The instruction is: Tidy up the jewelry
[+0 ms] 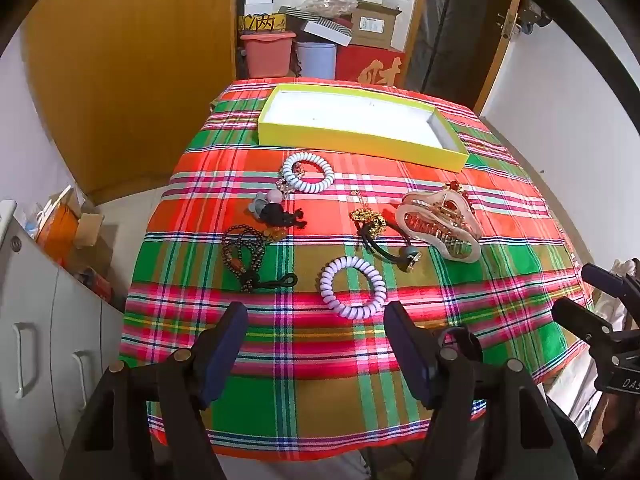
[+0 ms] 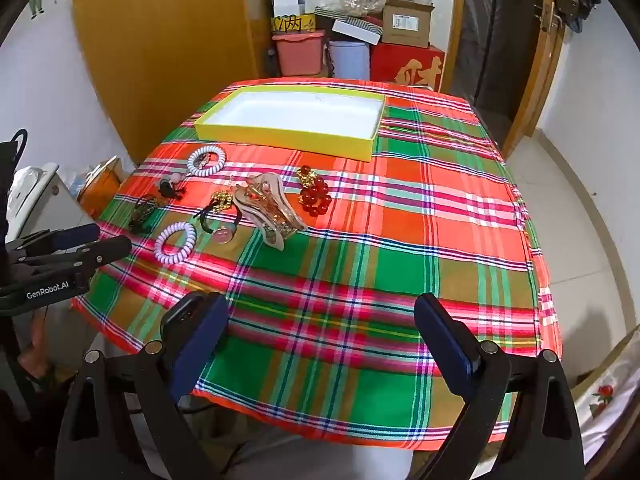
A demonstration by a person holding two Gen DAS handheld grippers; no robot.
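Note:
A yellow box (image 1: 360, 146) with a white empty inside stands at the table's far side, also in the right wrist view (image 2: 280, 138). In front of it lie two white spiral bracelets (image 1: 308, 172) (image 1: 352, 288), a dark bead necklace (image 1: 244, 256), a black charm (image 1: 280, 214), a gold chain (image 1: 370, 220), a black-strap watch (image 1: 410, 258), a clear hair claw (image 1: 438, 224) and a red bead bracelet (image 2: 316, 196). My left gripper (image 1: 316, 320) is open above the table's near edge, close to the near spiral bracelet. My right gripper (image 2: 320, 320) is open over the near right part.
The table wears a red-green plaid cloth (image 2: 400, 240). Wooden cupboard (image 2: 160, 60), stacked boxes and bins (image 2: 352, 40) behind. White cabinet (image 1: 48, 320) at left. A door (image 2: 540, 60) and tiled floor (image 2: 580, 220) at right.

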